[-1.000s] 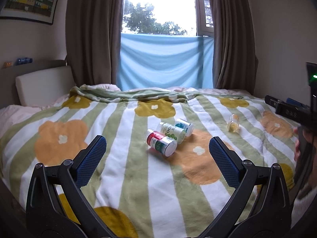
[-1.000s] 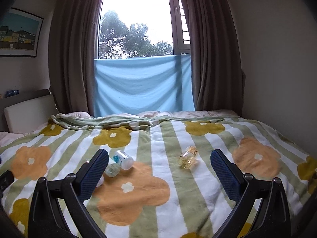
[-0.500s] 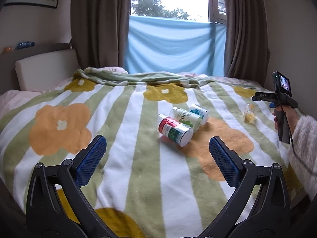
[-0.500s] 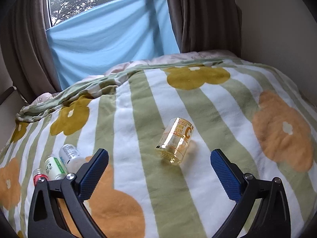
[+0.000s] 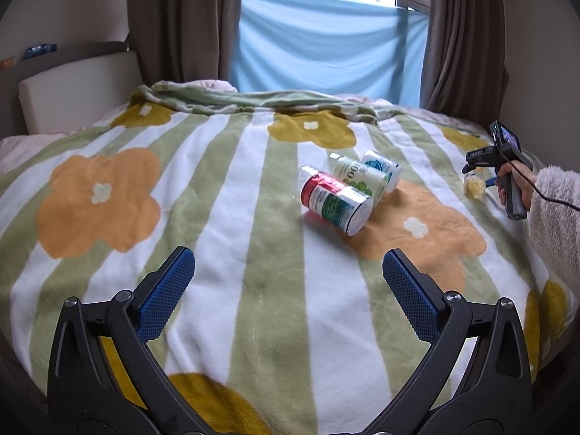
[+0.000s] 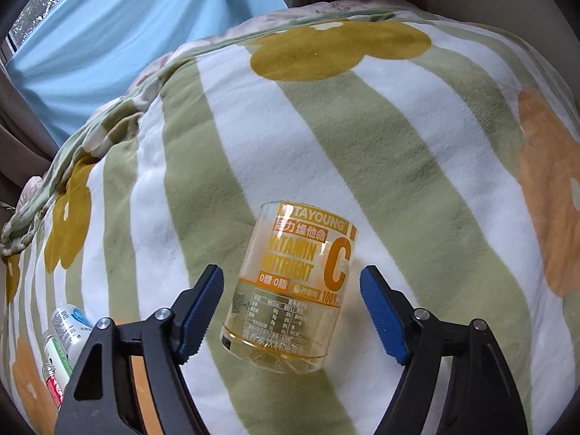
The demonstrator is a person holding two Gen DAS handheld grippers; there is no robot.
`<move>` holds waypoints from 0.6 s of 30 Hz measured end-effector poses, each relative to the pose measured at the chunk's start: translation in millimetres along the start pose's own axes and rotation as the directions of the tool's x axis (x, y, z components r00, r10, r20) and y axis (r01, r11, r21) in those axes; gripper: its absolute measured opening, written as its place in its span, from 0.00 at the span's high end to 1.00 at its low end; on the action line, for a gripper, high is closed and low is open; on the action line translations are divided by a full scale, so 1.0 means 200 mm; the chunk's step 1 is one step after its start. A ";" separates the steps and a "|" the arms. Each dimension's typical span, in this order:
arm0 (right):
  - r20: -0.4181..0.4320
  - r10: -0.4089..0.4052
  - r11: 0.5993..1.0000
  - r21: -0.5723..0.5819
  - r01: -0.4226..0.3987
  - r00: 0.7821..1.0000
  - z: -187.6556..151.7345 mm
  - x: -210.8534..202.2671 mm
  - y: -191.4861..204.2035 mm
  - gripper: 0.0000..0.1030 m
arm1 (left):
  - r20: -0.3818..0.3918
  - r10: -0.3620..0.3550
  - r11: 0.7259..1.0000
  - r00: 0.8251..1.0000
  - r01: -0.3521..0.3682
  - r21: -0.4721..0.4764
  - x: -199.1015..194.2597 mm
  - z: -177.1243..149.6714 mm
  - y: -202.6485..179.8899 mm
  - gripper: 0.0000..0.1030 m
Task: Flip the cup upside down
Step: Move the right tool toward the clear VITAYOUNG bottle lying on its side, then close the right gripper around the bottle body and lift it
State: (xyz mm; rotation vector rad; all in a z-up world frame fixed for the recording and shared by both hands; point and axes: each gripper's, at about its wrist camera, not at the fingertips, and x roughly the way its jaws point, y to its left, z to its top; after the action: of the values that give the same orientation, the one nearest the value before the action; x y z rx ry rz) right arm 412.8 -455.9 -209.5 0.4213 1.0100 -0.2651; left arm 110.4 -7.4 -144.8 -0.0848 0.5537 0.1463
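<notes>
A clear yellowish plastic cup (image 6: 290, 286) with orange "Vitamin C" print lies on its side on the bed, base toward me. My right gripper (image 6: 291, 311) is open, its blue pads on either side of the cup's lower half, not touching it. In the left wrist view the cup (image 5: 474, 185) is small at the far right, beside the hand-held right gripper (image 5: 471, 170). My left gripper (image 5: 288, 295) is open and empty above the blanket's front part.
Three bottles (image 5: 344, 192) lie together on the flowered, striped blanket (image 5: 217, 217); they show at the lower left of the right wrist view (image 6: 65, 340). A wall runs along the bed's right side, a headboard cushion (image 5: 72, 90) at the left, curtains and window behind.
My right gripper has moved down and forward until the cup lies between its open fingers. My left gripper has tilted down and closer to the blanket.
</notes>
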 end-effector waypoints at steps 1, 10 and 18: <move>-0.002 0.003 1.000 -0.001 -0.003 1.000 0.00 0.00 0.00 0.41 | -0.003 0.000 1.000 1.000 0.000 0.002 0.00 0.00 -0.01 0.00; 0.037 0.078 0.994 -0.078 -0.075 0.996 -0.04 -0.19 0.10 0.41 | 0.028 -0.007 1.000 1.000 0.007 0.010 -0.06 0.02 -0.03 0.00; -0.008 0.250 0.914 -0.327 -0.239 0.968 -0.39 -0.64 0.36 0.42 | 0.056 -0.050 0.998 0.997 0.048 0.037 -0.25 0.04 -0.03 0.00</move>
State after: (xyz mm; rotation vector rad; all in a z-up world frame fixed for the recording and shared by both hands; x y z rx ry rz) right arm 317.5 -353.6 -119.0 0.2362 0.9360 0.1218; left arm 73.0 -17.6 -111.2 -0.0594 0.4972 0.0908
